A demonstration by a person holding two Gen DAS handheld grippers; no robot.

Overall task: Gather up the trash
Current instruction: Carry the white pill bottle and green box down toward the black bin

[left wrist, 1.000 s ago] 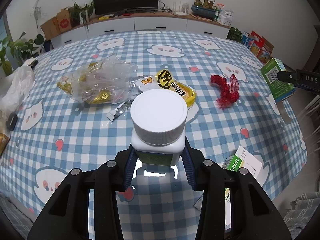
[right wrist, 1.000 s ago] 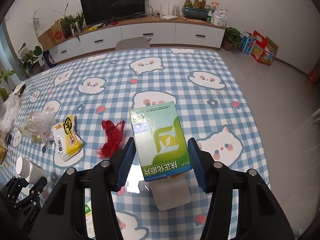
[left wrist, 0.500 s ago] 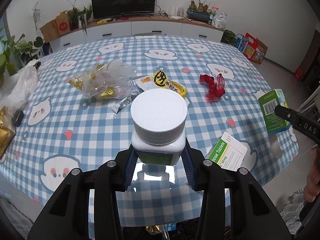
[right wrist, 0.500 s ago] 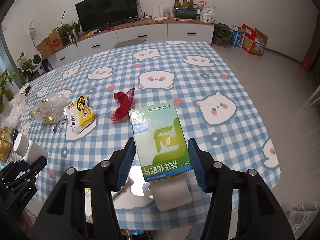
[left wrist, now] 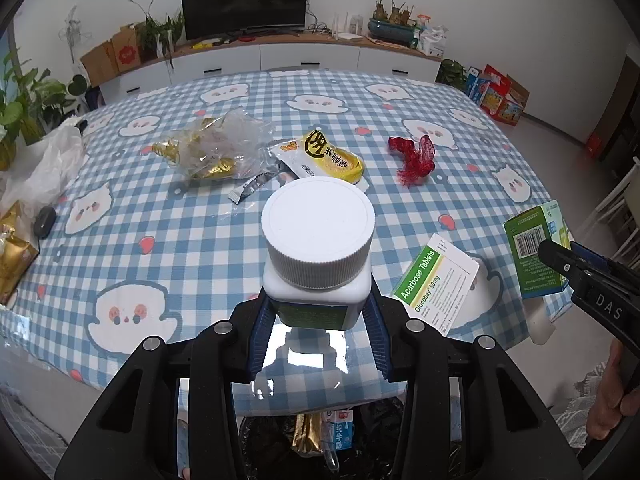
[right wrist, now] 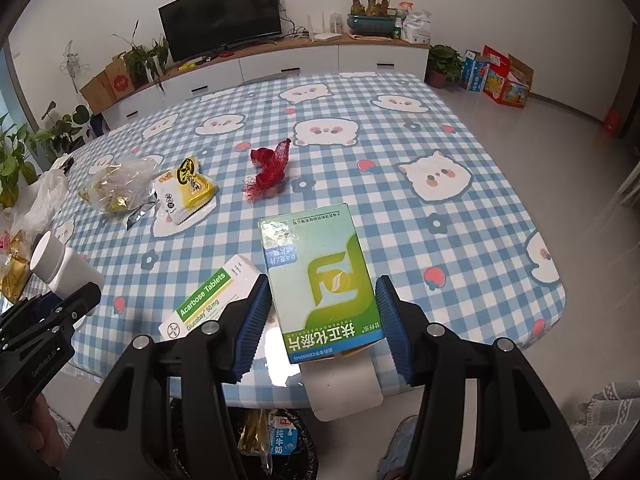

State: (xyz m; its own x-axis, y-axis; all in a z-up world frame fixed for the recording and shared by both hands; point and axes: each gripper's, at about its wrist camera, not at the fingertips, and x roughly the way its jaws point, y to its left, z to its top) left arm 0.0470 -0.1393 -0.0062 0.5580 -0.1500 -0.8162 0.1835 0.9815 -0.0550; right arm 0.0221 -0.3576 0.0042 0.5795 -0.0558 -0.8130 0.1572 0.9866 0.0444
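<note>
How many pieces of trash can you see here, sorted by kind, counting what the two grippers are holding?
Medicine boxes: 2 (green box, Acarbose box)
Bottles: 1 (white bottle)
Wrappers and bags: 3 (clear bag, yellow packet, silver wrapper)
Red netting: 1
Total: 7

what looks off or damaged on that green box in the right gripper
The green box clamped in the right gripper has its near end open: a white flap hangs loose below it. Otherwise it looks undamaged.
</note>
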